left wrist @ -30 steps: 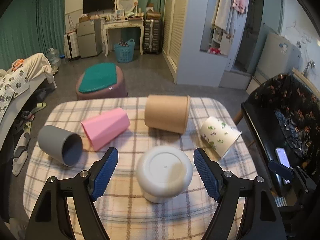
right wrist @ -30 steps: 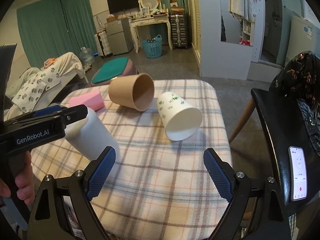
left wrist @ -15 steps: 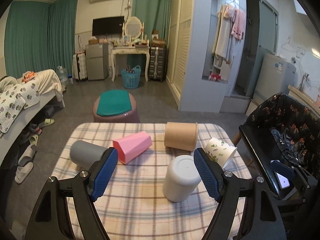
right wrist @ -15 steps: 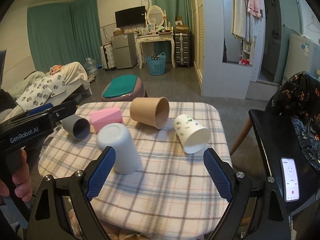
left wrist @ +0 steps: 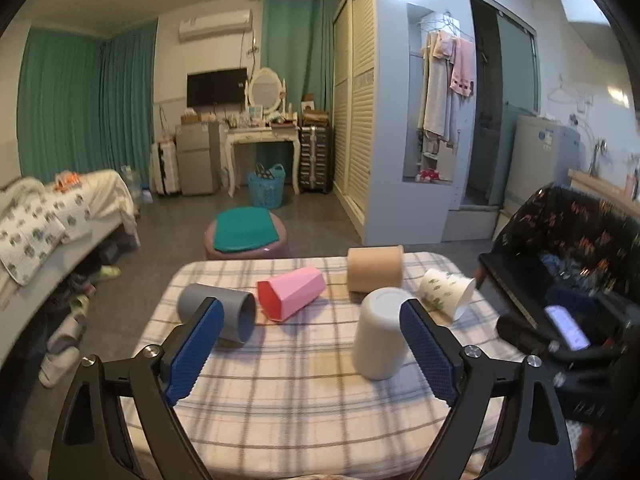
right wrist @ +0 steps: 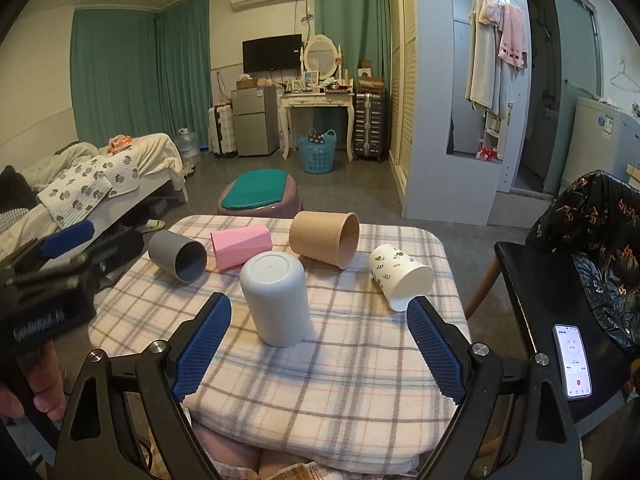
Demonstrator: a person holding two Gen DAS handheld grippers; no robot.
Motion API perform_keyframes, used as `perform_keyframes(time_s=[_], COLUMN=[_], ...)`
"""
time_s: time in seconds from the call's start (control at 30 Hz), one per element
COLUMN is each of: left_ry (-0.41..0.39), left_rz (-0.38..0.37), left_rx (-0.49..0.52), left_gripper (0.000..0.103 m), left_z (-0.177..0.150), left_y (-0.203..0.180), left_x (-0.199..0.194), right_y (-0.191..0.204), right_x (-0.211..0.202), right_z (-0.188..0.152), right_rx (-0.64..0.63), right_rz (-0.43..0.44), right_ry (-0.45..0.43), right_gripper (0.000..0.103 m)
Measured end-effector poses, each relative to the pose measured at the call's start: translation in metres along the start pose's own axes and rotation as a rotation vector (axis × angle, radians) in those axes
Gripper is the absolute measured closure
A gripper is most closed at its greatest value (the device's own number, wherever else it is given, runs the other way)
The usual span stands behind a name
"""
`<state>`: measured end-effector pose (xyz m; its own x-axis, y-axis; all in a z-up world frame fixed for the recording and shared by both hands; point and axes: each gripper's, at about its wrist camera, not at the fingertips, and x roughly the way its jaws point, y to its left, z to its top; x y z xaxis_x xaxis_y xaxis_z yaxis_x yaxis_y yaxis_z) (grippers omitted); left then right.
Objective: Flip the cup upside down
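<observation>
Teal curtains [right wrist: 120,80]; grey floor [right wrist: 360,184]; white vanity [right wrist: 318,100].

**Little text legible**

White lettering is carried on the body of the left gripper [right wrist: 44,322] in the right wrist view, but it is too blurred to be read. A lit screen is shown on the phone [right wrist: 573,361], its characters too small to be made out. No other text can be read.

Lived-in bedroom (bed [right wrist: 100,176], vanity [right wrist: 318,100])
</observation>
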<state>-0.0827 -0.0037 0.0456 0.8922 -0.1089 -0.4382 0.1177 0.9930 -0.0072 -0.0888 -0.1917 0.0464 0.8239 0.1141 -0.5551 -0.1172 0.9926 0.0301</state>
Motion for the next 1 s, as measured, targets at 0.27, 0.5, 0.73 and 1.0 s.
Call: perform_keyframes(time_s=[0.27,0.5,0.73,1.0], left_ry=[-0.019,-0.004,0.027,0.034], left_rz=[0.057,0.086,0.072,0.082], left_rx=[-0.028,-0.038,-0.037,-0.031], left_gripper=[0.001,0.001,0.001,0.001], left_z=[-0.021,-0.025,-0.027,-0.029], left_y=[0.013,0.017,0.016,0.014], left_x=[-0.001,0.005,0.013,0.017], right_y=[-0.002,-0.007,-0.01,-0.011], right_x=[0.002,0.011,0.018,0.022], right_z=[-0.016,-0.02,-0.019,-0.02], right_rx=[0.024,0.033,0.032,0.039], right_rz=[-0.038,-0.035,-0.034,-0.042], right_ry=[-0.049,-0.034,-0.022,-0.011], right_gripper=[0.0,0.0,0.0,0.0])
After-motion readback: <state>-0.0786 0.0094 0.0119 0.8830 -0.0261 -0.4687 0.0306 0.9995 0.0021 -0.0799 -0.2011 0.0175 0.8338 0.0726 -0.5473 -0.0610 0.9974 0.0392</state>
